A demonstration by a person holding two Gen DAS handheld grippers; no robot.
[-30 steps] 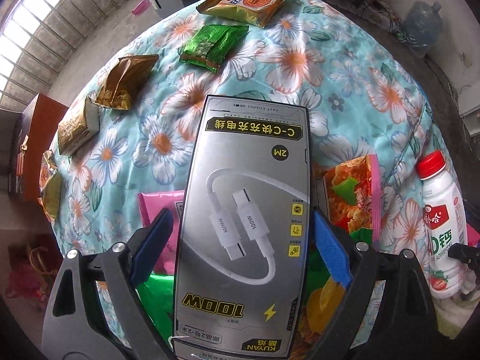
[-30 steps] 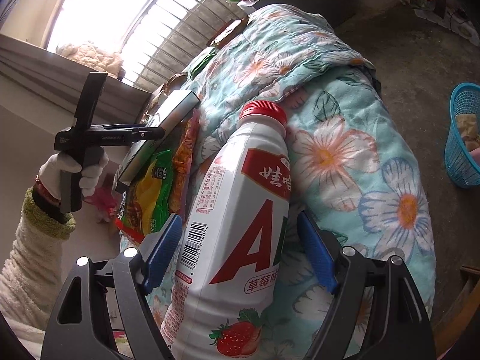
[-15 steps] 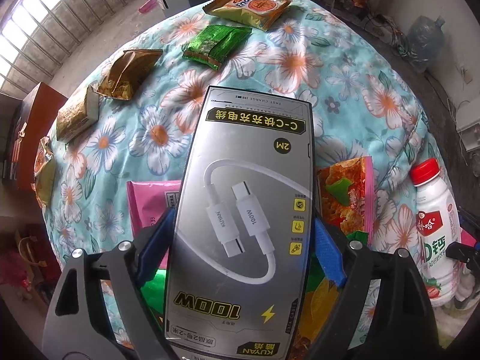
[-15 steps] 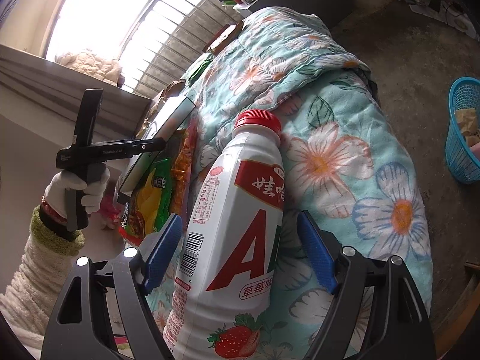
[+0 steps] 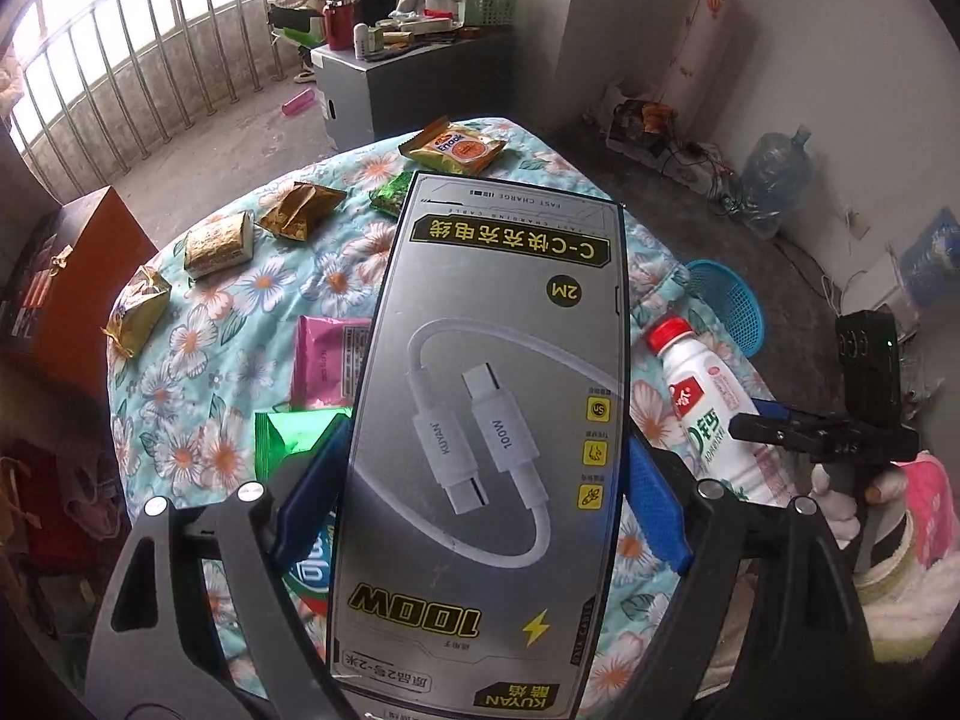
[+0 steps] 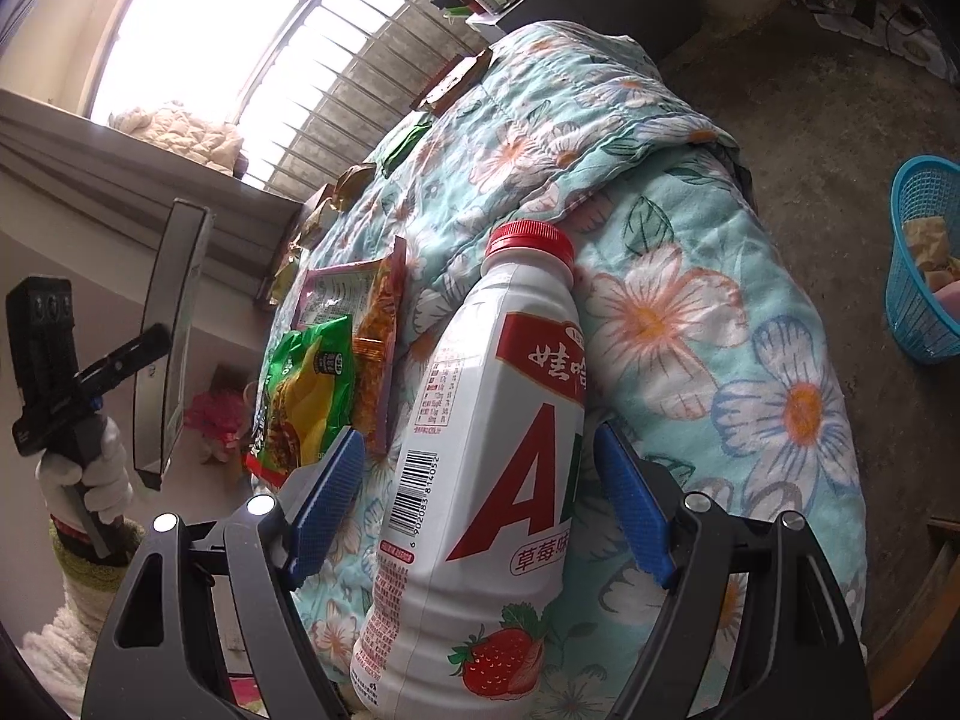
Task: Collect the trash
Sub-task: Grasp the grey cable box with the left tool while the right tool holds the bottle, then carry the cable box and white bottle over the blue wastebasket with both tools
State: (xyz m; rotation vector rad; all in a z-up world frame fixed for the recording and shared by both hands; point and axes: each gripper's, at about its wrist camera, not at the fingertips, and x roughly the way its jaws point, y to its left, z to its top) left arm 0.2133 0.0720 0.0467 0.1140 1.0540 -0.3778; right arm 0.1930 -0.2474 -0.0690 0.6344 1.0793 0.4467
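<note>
My left gripper (image 5: 486, 438) is shut on a grey charging-cable box (image 5: 498, 420) and holds it in the air above the flowered quilt (image 5: 240, 324). The right wrist view shows that box (image 6: 174, 324) edge-on at the left, with a gloved hand under it. A white strawberry-milk bottle with a red cap (image 6: 492, 456) lies on the quilt (image 6: 690, 312). My right gripper (image 6: 480, 438) stands open astride it, with quilt showing between each pad and the bottle. The left wrist view shows the bottle (image 5: 708, 408) at the right.
Snack wrappers lie over the quilt: gold ones (image 5: 219, 243), a yellow packet (image 5: 453, 147), a pink pack (image 5: 327, 360), a green bag (image 6: 312, 384). A blue basket (image 6: 924, 264) holding some trash stands on the floor right of the table. A grey cabinet (image 5: 414, 84) stands behind.
My left gripper has risen and tipped up with the cable box, so the table looks smaller and the room behind shows. The right gripper and the bottle have stayed put.
</note>
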